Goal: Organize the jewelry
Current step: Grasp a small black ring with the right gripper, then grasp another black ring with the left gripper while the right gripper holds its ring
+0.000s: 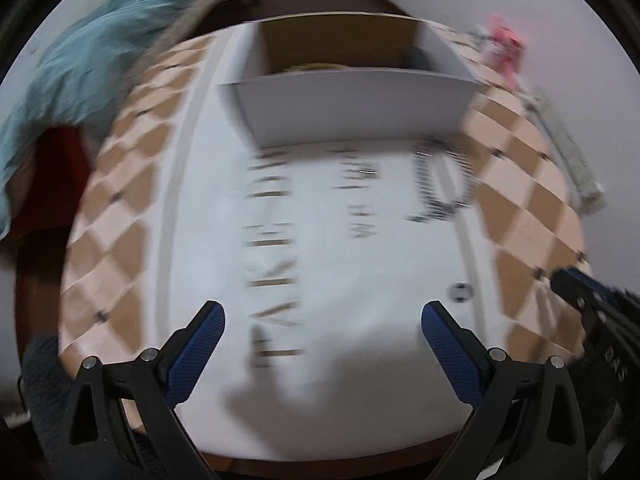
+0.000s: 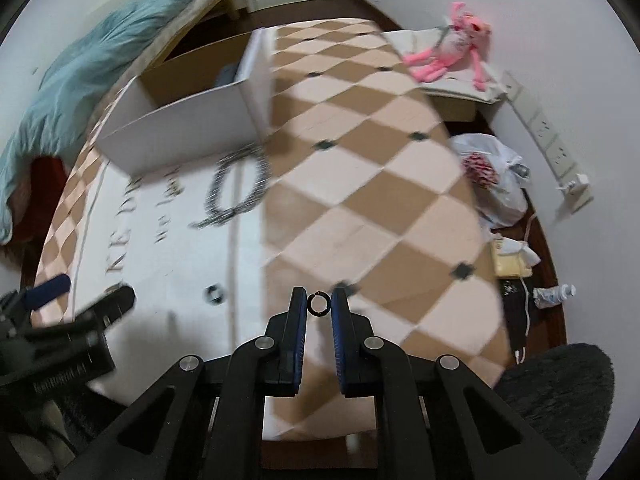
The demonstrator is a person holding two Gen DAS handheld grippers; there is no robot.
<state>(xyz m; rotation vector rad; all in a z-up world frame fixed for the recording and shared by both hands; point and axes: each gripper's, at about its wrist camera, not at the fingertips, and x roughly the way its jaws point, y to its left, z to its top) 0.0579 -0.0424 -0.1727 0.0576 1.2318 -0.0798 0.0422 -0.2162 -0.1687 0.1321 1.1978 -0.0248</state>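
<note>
My right gripper [image 2: 319, 305] is shut on a small dark ring [image 2: 319, 295], pinched between its blue pads above the checkered cloth [image 2: 360, 184]. My left gripper [image 1: 322, 309] hangs open over the white lettered mat [image 1: 360, 264], with nothing between its fingers. A second small ring [image 1: 460, 292] lies on the mat, just right of the left gripper. A dark beaded chain [image 1: 440, 184] lies looped in front of the open white box [image 1: 352, 108]. The right wrist view shows the same box [image 2: 180, 128], chain [image 2: 236, 188] and loose ring [image 2: 214, 293]. Both views are blurred.
A teal blanket [image 2: 88, 60] lies at the far left. A pink plush toy [image 2: 452, 52] sits on a ledge at the back right. A white plastic bag [image 2: 496, 176], a bottle [image 2: 556, 294] and a wall socket strip [image 2: 552, 148] are right of the table edge.
</note>
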